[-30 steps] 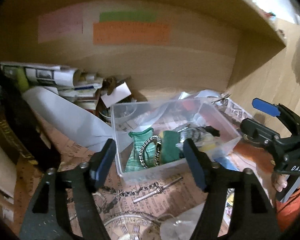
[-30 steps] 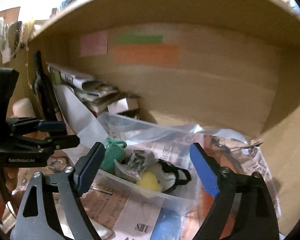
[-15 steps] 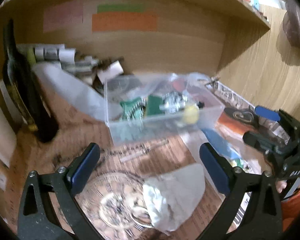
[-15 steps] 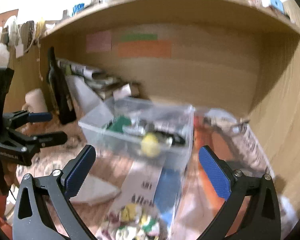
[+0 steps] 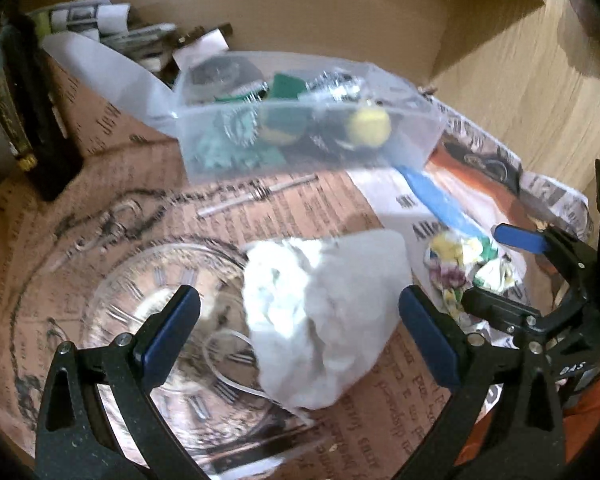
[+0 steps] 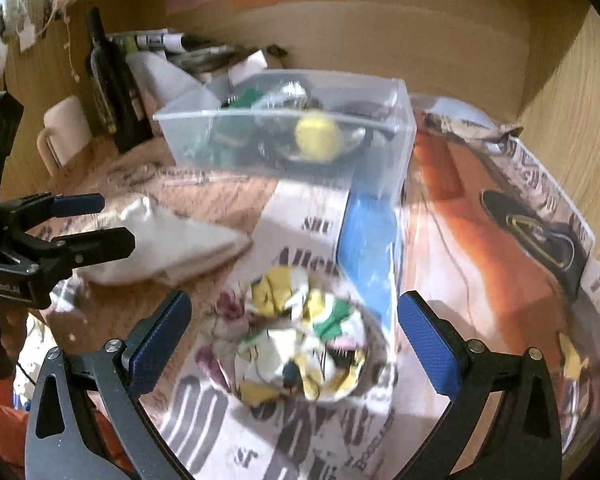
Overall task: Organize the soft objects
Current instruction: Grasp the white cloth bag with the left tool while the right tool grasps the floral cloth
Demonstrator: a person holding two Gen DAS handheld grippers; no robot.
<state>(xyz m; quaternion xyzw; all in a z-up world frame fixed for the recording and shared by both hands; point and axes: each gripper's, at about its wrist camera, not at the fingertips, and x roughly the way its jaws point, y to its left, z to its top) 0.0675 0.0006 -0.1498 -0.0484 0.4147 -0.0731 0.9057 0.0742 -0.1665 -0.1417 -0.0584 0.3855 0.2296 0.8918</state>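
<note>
Both tongs released over cloths on the tabletop.
White cloth [image 5: 324, 320] lies between left tongs [image 5: 300, 334]; floral cloth [image 6: 296, 336] between right tongs [image 6: 294, 338]; bin [image 6: 380, 128] at 12 o'clock.

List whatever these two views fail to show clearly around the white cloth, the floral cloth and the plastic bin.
- Glass dish, left wrist view: the white cloth covers its right side.
- Clear plastic bin, both views: the contents blur through its walls; only a yellow ball reads clearly.
- Floral cloth, right wrist view: motion blur hides its folds.
- Dark bottle, left wrist view: the top is cut off by the edge and the label is unreadable.
</note>
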